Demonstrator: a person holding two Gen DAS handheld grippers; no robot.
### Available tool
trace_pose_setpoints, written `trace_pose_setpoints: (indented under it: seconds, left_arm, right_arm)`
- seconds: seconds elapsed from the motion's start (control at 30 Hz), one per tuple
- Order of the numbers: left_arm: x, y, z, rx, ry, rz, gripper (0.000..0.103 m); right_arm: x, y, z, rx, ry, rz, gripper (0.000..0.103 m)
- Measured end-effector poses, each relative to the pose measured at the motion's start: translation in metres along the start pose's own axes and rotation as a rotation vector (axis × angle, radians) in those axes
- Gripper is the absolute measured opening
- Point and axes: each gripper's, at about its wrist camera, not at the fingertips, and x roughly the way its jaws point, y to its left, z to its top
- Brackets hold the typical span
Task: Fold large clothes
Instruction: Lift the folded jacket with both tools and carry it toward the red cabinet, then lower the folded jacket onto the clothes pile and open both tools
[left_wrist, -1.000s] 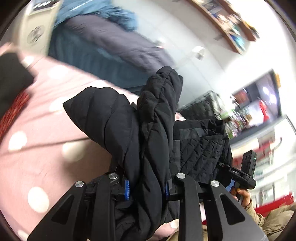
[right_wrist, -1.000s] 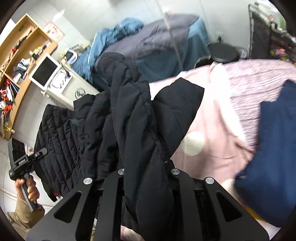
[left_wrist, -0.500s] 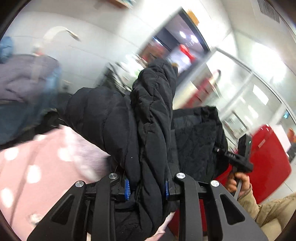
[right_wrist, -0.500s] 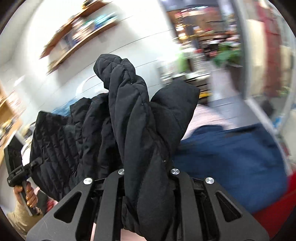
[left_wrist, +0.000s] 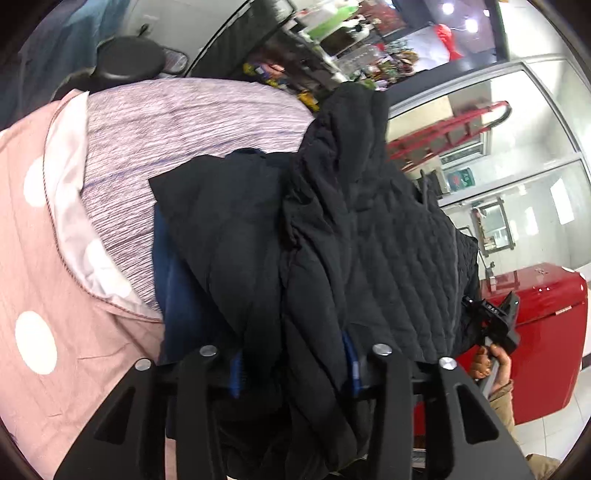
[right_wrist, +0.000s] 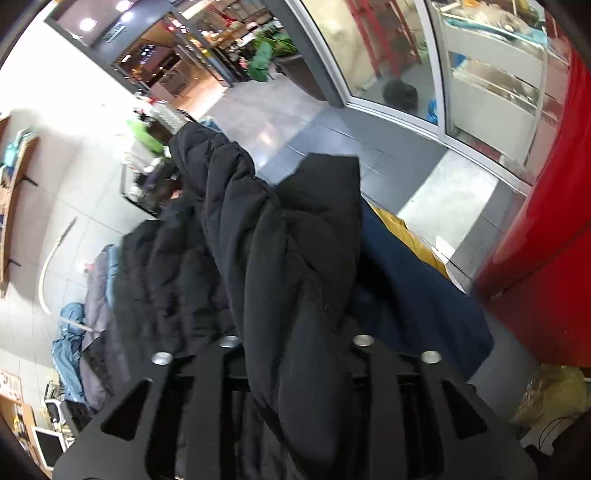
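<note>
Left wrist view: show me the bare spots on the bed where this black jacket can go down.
Free: the pink dotted duvet at left, and the lilac striped sheet between the duvet's turned-back edge and the black jacket. Crowded: the navy garment lying beneath the jacket.
</note>
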Motion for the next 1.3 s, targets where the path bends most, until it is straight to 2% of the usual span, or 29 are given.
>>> trace_pose_setpoints:
  seconds: [0.07,0.2,0.33,0.4,0.57,0.77,0.87,0.97,1.03,1.07,1.2,1.3]
  left_arm:
    - [0.006,0.005,0.001,0.025,0.004,0.061,0.062]
    - [0.002,0.005,-0.007,0.047,-0.009,0.107,0.075]
    - [-0.001,0.003,-0.006,0.071,-0.031,0.181,0.086]
    - [-0.006,-0.002,-0.004,0.072,-0.039,0.2,0.086]
    - [-0.021,-0.027,-0.008,0.138,-0.074,0.344,0.088]
    - [-0.052,-0.057,-0.023,0.219,-0.151,0.466,0.095]
    - [-0.065,-0.072,-0.032,0.257,-0.186,0.511,0.097]
    - [-0.079,-0.089,-0.045,0.295,-0.216,0.557,0.097]
    - [-0.086,-0.101,-0.053,0.314,-0.244,0.572,0.097]
    - [-0.09,-0.108,-0.058,0.322,-0.259,0.573,0.097]
    - [-0.088,-0.136,-0.076,0.377,-0.263,0.555,0.097]
    - [-0.076,-0.155,-0.094,0.449,-0.231,0.588,0.097]
  right_arm:
    - [0.02,-0.001,-0.004,0.011,0.011,-0.028,0.055]
    - [0.037,-0.015,-0.002,0.068,0.013,-0.033,0.063]
    - [0.042,-0.02,-0.005,0.065,0.015,-0.049,0.08]
    - [0.039,-0.022,-0.01,0.086,0.015,-0.031,0.08]
    - [0.025,-0.015,-0.015,0.089,-0.014,-0.049,0.081]
    - [-0.026,-0.006,-0.023,0.134,-0.159,-0.119,0.083]
    - [-0.051,0.005,-0.031,0.111,-0.21,-0.155,0.083]
    - [-0.081,0.033,-0.049,0.006,-0.276,-0.235,0.086]
    - [-0.095,0.053,-0.064,-0.071,-0.286,-0.28,0.093]
    - [-0.1,0.064,-0.074,-0.111,-0.282,-0.277,0.093]
    - [-0.099,0.107,-0.111,-0.31,-0.174,-0.275,0.093]
    - [-0.092,0.139,-0.144,-0.458,-0.101,-0.299,0.093]
